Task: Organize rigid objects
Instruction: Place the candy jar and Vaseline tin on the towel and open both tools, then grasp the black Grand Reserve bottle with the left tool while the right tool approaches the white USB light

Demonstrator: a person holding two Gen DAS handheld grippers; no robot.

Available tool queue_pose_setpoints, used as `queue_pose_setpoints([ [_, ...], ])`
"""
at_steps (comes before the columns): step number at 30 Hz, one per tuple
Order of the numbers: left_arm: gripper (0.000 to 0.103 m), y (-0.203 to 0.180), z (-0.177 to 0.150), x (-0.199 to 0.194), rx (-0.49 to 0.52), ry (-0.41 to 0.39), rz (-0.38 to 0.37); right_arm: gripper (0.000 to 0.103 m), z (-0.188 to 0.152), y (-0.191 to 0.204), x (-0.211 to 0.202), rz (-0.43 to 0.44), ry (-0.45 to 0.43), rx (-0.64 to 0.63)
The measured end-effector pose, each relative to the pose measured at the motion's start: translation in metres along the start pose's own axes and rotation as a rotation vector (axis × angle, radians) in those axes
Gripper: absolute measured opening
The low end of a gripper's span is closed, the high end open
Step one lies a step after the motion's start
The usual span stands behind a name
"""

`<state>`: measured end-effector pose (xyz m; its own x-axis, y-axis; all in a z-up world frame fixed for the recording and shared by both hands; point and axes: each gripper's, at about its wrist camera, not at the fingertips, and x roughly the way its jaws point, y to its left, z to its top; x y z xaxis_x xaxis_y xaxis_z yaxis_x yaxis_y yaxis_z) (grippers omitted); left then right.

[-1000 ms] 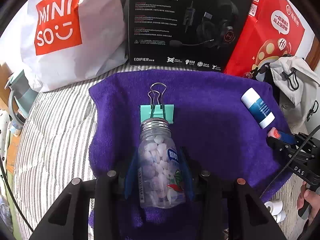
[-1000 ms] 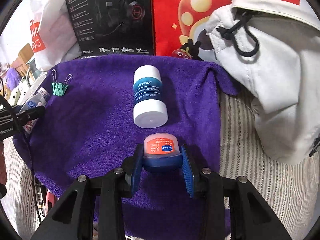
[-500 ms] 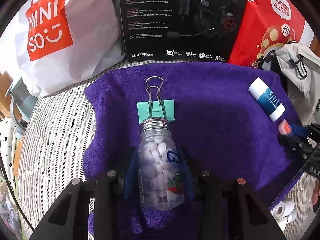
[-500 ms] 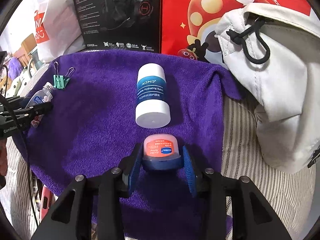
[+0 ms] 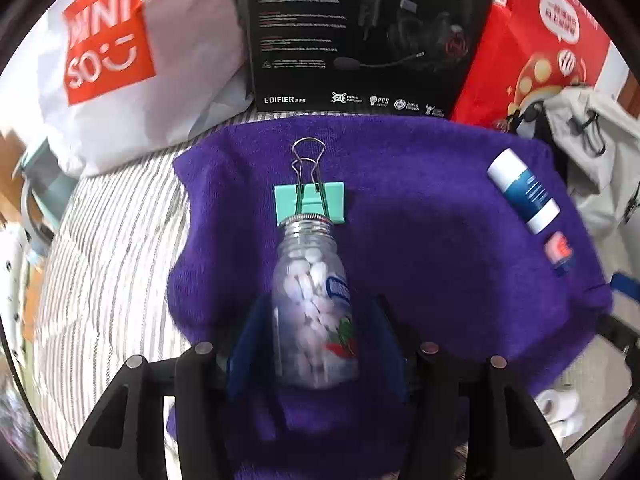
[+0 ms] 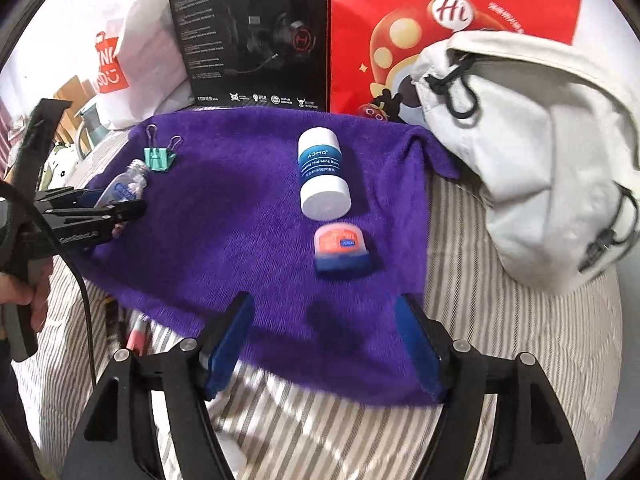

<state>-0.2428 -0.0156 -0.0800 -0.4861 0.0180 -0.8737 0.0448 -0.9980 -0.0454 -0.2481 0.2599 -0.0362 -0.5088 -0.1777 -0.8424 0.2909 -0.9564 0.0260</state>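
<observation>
Left gripper [image 5: 316, 344] spread around mint bottle [image 5: 314, 300], lying lower centre, long axis along fingers, neck toward binder clip [image 5: 309, 200]; right gripper [image 6: 324, 344] wide open, balm jar [image 6: 340, 250] ahead.

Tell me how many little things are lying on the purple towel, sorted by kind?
Candy bottle: 1
Teal binder clip: 1
White and blue balm tube: 1
Small blue jar with orange lid: 1
Total: 4 on the purple towel
</observation>
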Motion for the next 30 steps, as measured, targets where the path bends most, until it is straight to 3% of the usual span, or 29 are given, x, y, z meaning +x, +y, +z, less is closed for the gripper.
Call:
queue_pose_setpoints([
  [2,0.064,0.000,-0.003,-0.011,-0.027,-0.011,-0.024,0.072,-0.006,-0.002,-0.009,0.006,-0.007,0.013],
  [4,0.084,-0.002,-0.006,-0.021,-0.032,-0.020,-0.026,0.072,-0.014,-0.004,-0.019,0.011,-0.012,0.030],
  [10,0.096,-0.016,-0.029,-0.054,-0.001,-0.049,0.017,0.084,-0.038,-0.010,-0.045,0.037,-0.037,0.086],
  [19,0.098,-0.019,-0.071,-0.057,-0.080,-0.005,0.041,0.092,-0.070,-0.003,-0.063,0.057,-0.027,0.129],
  [23,0.098,-0.026,-0.084,-0.048,-0.098,0.016,0.046,0.103,-0.085,0.003,-0.068,0.051,-0.025,0.116],
  [30,0.100,-0.037,-0.093,-0.029,-0.144,0.028,0.046,0.103,-0.113,0.002,-0.082,0.052,-0.013,0.144],
])
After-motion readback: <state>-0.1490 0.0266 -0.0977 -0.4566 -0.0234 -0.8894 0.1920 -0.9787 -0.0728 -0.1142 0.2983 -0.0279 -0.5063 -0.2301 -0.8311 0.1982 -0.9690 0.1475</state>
